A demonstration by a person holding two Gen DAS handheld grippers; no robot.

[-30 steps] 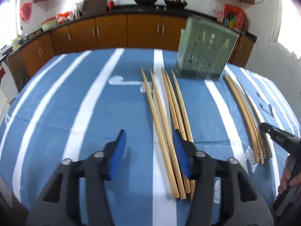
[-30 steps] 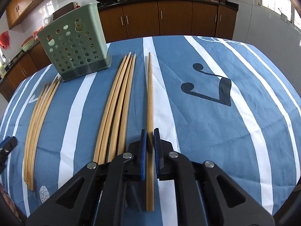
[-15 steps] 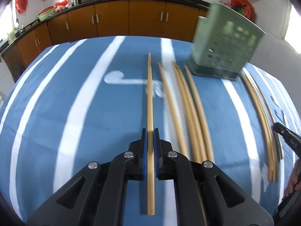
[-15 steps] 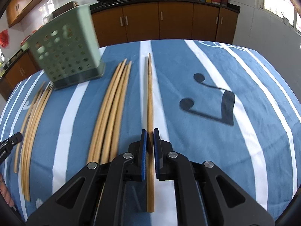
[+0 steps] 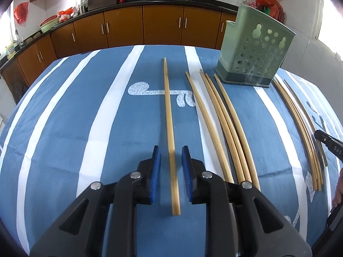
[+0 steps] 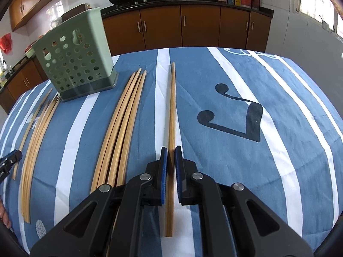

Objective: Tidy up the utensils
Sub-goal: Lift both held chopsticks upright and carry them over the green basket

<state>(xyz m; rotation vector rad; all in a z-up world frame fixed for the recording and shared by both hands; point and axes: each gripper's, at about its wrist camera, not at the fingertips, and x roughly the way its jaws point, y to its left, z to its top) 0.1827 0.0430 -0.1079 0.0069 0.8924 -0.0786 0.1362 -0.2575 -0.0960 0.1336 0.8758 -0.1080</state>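
A green perforated utensil holder stands upright on the blue striped tablecloth; it also shows in the right wrist view. My left gripper is open, with one bamboo chopstick lying on the cloth between its blue pads, not touched. Three more chopsticks lie to its right. My right gripper is shut on a single chopstick that points away along the cloth. A bundle of several chopsticks lies to the left of it.
Another bundle of chopsticks lies left of the holder in the right wrist view; the same bundle is at the right in the left wrist view. The other gripper's tip shows there. Wooden kitchen cabinets stand behind the table.
My left gripper closed on a chopstick, moved it left away from the others, then opened; the chopstick now lies alone on the cloth. The right gripper still holds its chopstick.
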